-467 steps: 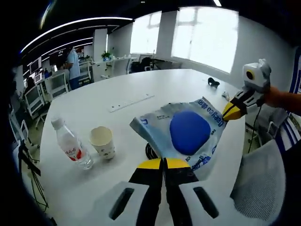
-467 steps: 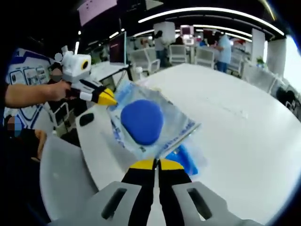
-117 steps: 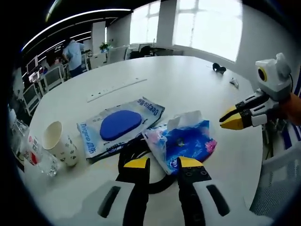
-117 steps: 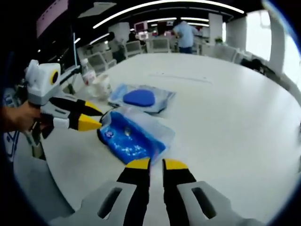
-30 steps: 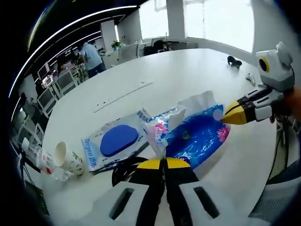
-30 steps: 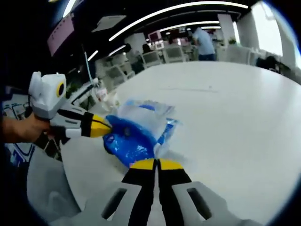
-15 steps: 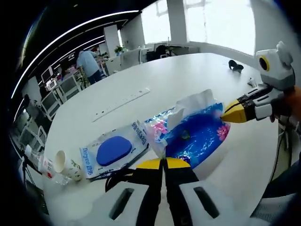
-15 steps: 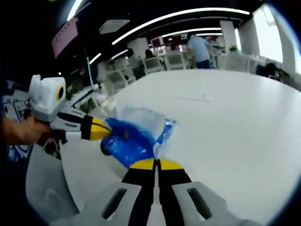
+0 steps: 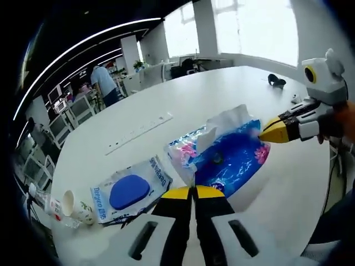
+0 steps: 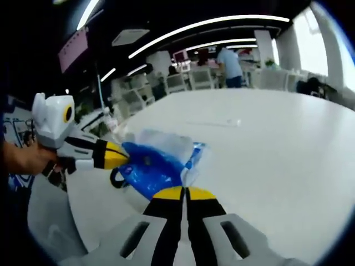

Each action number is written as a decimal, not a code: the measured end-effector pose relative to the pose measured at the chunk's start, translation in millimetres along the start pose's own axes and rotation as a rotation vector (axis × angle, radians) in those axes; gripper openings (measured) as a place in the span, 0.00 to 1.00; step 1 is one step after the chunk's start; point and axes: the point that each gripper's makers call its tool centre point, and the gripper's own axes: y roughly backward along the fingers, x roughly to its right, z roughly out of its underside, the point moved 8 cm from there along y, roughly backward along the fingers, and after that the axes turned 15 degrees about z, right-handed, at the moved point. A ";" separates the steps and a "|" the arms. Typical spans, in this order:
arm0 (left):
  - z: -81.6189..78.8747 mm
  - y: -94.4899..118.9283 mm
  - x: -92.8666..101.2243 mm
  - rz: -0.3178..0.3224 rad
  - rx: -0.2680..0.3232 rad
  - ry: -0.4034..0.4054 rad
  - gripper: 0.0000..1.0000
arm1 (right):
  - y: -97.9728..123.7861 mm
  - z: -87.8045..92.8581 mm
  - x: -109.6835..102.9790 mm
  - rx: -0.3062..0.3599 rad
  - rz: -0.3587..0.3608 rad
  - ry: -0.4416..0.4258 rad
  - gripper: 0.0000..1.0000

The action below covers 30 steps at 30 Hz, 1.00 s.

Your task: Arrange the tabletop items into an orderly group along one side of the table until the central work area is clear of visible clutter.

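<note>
Both grippers held the blue tissue pack [image 9: 230, 158] lifted off the white tabletop [image 9: 183, 105]. The left gripper [image 9: 192, 192] had its jaws pinched together on the crinkled plastic at the near end of the pack, and the right gripper [image 9: 265, 134] was clamped on the far end, beside the white tissue sticking out of the top. In the right gripper view the same pack [image 10: 152, 166] hung between the right gripper [image 10: 184, 193] and the left gripper [image 10: 121, 155].

Off to one side of the tabletop lay the flat packet with the blue pad [image 9: 128, 191], touching or just beside a dark cable loop, and beyond it stood a paper cup [image 9: 72, 205] and a water bottle [image 9: 44, 204] near the edge.

To do this step well, it seemed best to carry the pack level, with both ends moving together so the thin wrapper would not stretch or tear. It would probably belong just beside the flat packet, lined up with it and clear of the cup. Setting it down flat before letting go of either end would likely keep it from flopping over.
</note>
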 end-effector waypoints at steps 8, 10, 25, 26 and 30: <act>-5.6 -6.7 -6.2 -0.004 -0.009 -0.020 0.00 | -9.4 -3.0 5.3 0.007 0.004 -0.004 0.00; -5.5 -9.5 -8.3 -0.003 -0.017 -0.028 0.01 | -13.1 -0.1 6.6 -0.002 0.000 0.008 0.00; -6.2 -36.1 -17.3 0.029 -0.041 0.022 0.01 | -28.7 5.7 22.8 -0.011 0.008 0.024 0.00; -6.2 -37.0 -17.3 0.030 -0.041 0.023 0.01 | -30.5 6.6 24.9 -0.014 0.011 0.020 0.00; -4.2 -46.8 -17.3 0.037 -0.053 0.029 0.01 | -37.2 10.9 30.9 -0.033 0.018 0.005 0.00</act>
